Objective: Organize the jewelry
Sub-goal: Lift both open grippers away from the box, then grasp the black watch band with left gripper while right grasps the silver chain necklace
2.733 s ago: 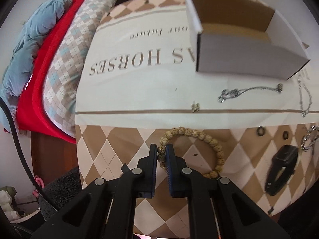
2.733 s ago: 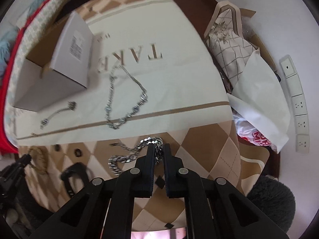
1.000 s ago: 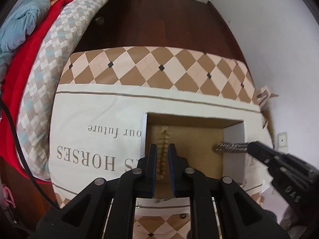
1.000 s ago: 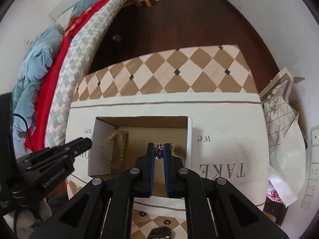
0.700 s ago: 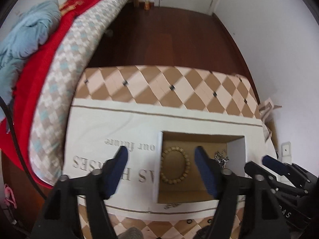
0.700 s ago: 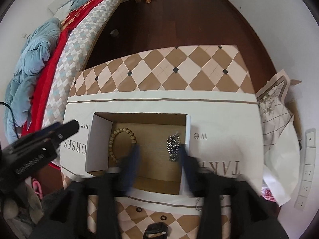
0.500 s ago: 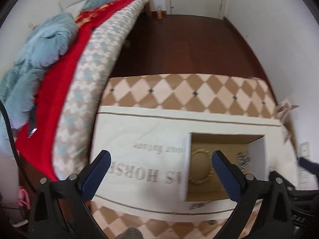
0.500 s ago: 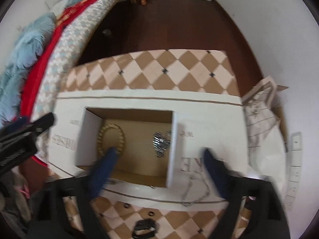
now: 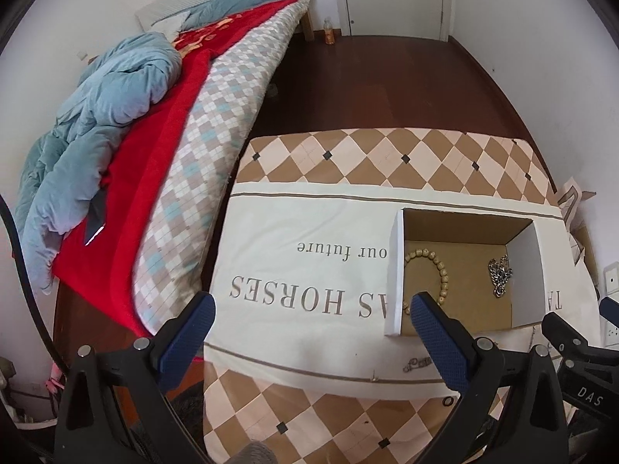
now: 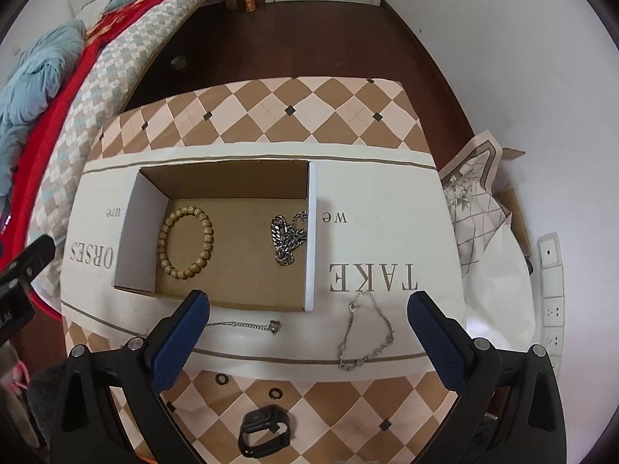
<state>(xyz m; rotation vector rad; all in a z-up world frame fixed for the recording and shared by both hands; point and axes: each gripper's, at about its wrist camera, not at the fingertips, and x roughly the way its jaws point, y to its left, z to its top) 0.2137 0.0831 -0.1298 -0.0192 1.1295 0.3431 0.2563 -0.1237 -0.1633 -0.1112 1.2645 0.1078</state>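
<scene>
An open cardboard box (image 10: 314,232) stands on the cloth-covered table. Inside lie a wooden bead bracelet (image 10: 185,242) on the left and a thick silver chain (image 10: 287,237) on the right; both also show in the left wrist view, the bracelet (image 9: 429,268) and the chain (image 9: 500,275). My left gripper (image 9: 311,311) is open and empty, high above the table left of the box (image 9: 394,270). My right gripper (image 10: 307,309) is open and empty above the box's near edge. In front of the box lie a thin chain with a pendant (image 10: 247,324), a thin silver bracelet (image 10: 367,332), two small dark rings (image 10: 247,384) and a black watch (image 10: 265,435).
A bed with red and blue bedding (image 9: 116,123) runs along the table's left side. Paper and a patterned bag (image 10: 479,208) sit off the right edge, with a power strip (image 10: 551,294) by the wall. Dark wood floor (image 10: 294,38) lies beyond.
Both grippers carried jewelry from the table to the box, opened and dropped the bead bracelet and thick chain inside. Both have since pulled back and up; the left has shifted leftward.
</scene>
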